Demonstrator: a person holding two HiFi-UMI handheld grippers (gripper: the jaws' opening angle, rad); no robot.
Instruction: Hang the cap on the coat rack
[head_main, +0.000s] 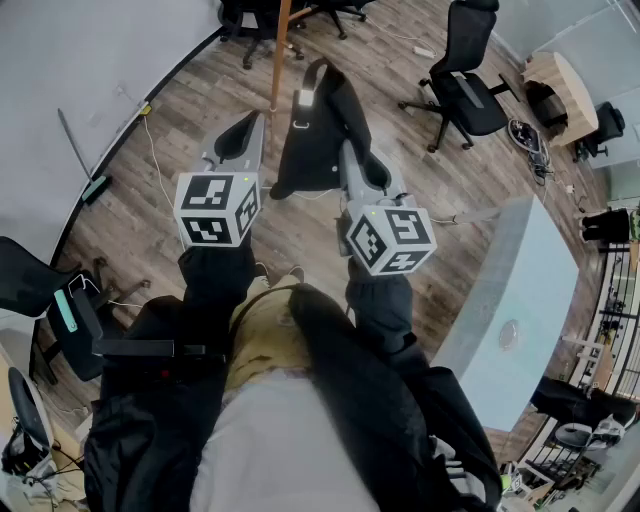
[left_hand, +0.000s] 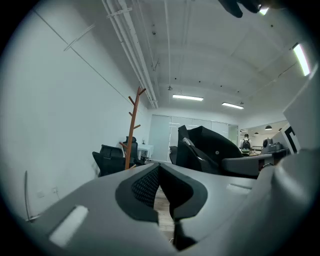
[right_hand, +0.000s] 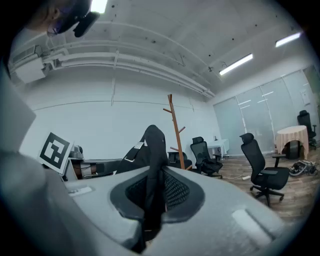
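Note:
A black cap (head_main: 318, 125) hangs from my right gripper (head_main: 347, 152), which is shut on a fold of its fabric; in the right gripper view the cap (right_hand: 152, 145) stands up between the pads, with the right gripper (right_hand: 154, 175) closed on it. My left gripper (head_main: 245, 135) is beside the cap on its left, shut and holding nothing. In the left gripper view its pads meet at the left gripper (left_hand: 159, 172) tips, and the cap (left_hand: 210, 147) shows to the right. The brown wooden coat rack (head_main: 280, 45) stands just beyond both grippers, and also shows as the coat rack (left_hand: 132, 130) and coat rack (right_hand: 176, 131).
A grey wall (head_main: 90, 70) runs along the left. Black office chairs (head_main: 465, 75) stand on the wooden floor ahead and right, another chair (head_main: 50, 310) is at my left. A long grey table (head_main: 520, 290) lies to the right; a clothed round table (head_main: 560, 80) sits far right.

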